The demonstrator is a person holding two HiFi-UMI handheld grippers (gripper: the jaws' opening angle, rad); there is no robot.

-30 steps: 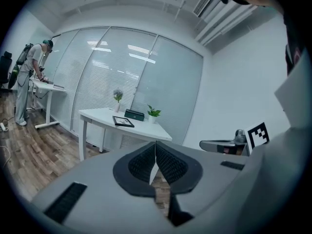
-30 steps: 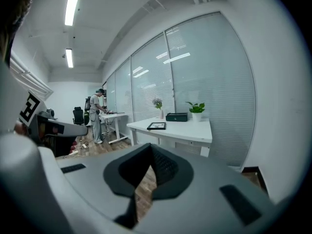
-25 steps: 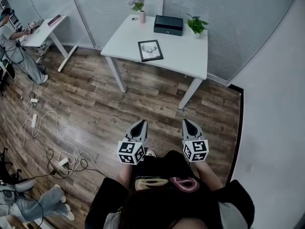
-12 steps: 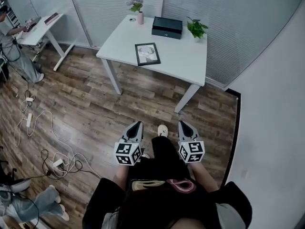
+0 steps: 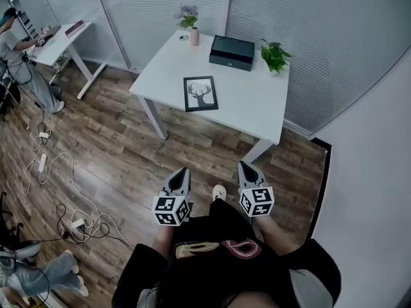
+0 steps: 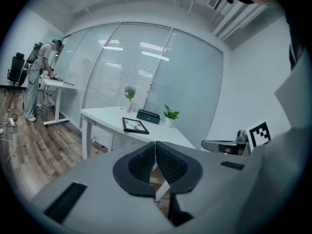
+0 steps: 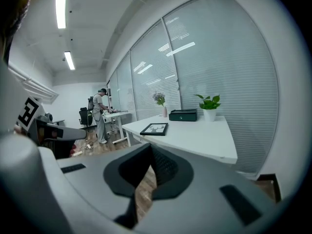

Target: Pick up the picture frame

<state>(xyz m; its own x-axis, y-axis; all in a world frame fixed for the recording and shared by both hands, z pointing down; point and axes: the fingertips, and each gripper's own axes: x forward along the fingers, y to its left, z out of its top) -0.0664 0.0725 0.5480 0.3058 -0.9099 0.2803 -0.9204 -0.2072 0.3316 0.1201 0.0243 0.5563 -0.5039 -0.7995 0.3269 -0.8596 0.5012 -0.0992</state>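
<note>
The picture frame (image 5: 200, 94), black-edged with a deer print, lies flat near the front of the white table (image 5: 257, 104). It also shows small in the left gripper view (image 6: 135, 125) and the right gripper view (image 7: 155, 128). My left gripper (image 5: 182, 172) and right gripper (image 5: 246, 167) hang over the wooden floor, well short of the table, side by side. Both are shut with nothing between the jaws. In its own view the left gripper (image 6: 155, 144) has its pads together; the right gripper (image 7: 150, 149) looks the same.
On the table's far side stand a pink vase with flowers (image 5: 191, 25), a dark box (image 5: 231, 50) and a potted plant (image 5: 275, 55). A person (image 5: 18, 59) works at a second desk (image 5: 59, 41) at left. Cables (image 5: 70, 191) lie on the floor.
The table and frame have drawn nearer and shifted lower in the head view. Both grippers travelled forward with me, still shut and empty.
</note>
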